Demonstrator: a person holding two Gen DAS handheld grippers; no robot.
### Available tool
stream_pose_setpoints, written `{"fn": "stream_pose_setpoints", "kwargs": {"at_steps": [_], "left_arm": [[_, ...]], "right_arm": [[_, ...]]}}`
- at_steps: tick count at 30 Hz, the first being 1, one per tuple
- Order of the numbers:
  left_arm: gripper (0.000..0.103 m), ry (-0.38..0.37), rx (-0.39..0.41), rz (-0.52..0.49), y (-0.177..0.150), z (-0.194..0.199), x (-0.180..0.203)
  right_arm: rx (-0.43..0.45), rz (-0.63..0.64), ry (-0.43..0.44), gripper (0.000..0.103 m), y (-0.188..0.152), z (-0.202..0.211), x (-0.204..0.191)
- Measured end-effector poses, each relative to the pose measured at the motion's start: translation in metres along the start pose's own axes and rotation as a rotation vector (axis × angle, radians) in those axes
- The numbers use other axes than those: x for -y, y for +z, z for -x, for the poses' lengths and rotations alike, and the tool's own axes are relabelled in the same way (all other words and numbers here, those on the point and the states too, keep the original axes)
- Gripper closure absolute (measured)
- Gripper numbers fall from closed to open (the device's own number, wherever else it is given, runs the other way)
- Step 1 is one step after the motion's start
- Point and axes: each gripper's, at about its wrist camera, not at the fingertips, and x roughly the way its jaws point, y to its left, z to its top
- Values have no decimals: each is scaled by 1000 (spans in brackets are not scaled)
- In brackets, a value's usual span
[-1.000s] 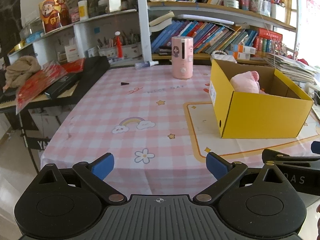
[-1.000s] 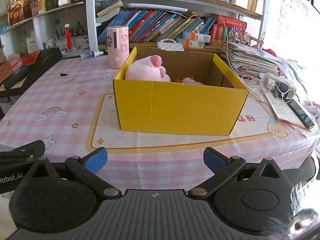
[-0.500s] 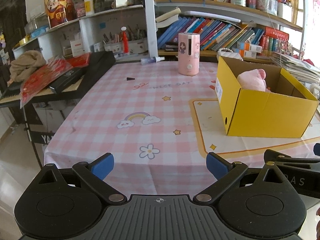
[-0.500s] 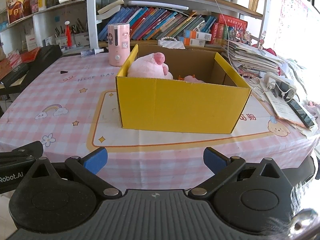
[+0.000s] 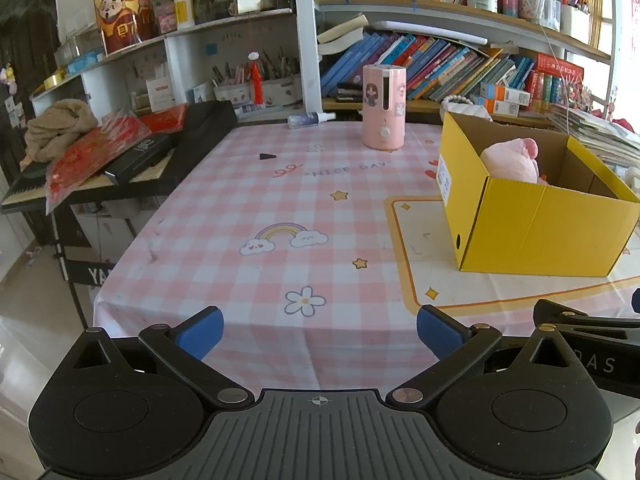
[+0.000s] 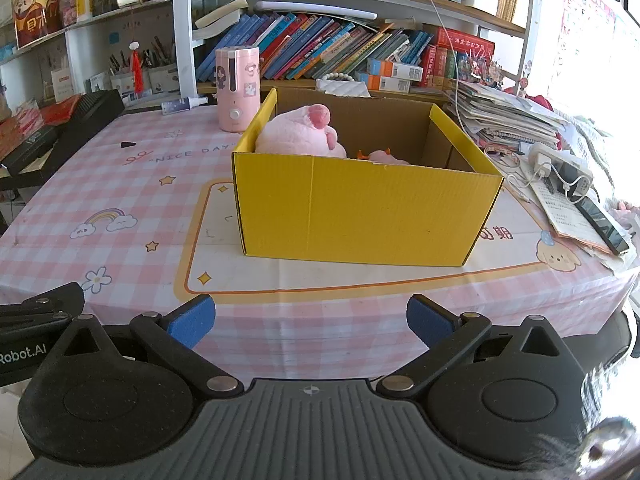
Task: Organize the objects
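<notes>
Cardboard box (image 6: 368, 208), yellow outside, brown inside, open-topped: stands at centre of the right wrist frame on a cream mat panel (image 6: 224, 256) printed on the worktop (image 6: 100, 184); at right of the left wrist frame (image 5: 536, 232).
Plush toy (image 6: 304, 132), pink: inside the box against its left wall, rising above the rim. A second pink item (image 6: 386, 157) lies lower in the box, mostly hidden by the front wall.
Cylinder appliance (image 6: 237, 88), pink with stickers: upright on the worktop just beyond the box's back left corner.
Small black wedge (image 5: 267, 156): on the worktop, upper centre-left of the left wrist frame, well apart from the box.
Spray bottle (image 5: 311, 119): lying on its side at the far worktop edge, near the pink cylinder.
Papers and phone (image 6: 600, 222): piled at right edge of the right wrist frame, beside the box.
Bookshelf (image 6: 344, 52): behind the worktop, upper frame.
Left gripper (image 5: 319, 330): bottom of frame, fingers spread wide, nothing between them, short of the worktop's near edge.
Right gripper (image 6: 308, 320): bottom of frame, fingers spread wide, holding nothing, facing the box's front wall, apart from it.
</notes>
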Motion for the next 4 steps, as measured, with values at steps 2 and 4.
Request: {"fn": "stream_pose_setpoints", "kwargs": {"at_steps": [2,4], "left_arm": [[0,-1,-1,1,0,0,0],[0,-5,-9,10,0,0,-1]], "right_arm": [[0,-1,0,0,0,0,0],[0,-1,1,0,0,0,0]]}}
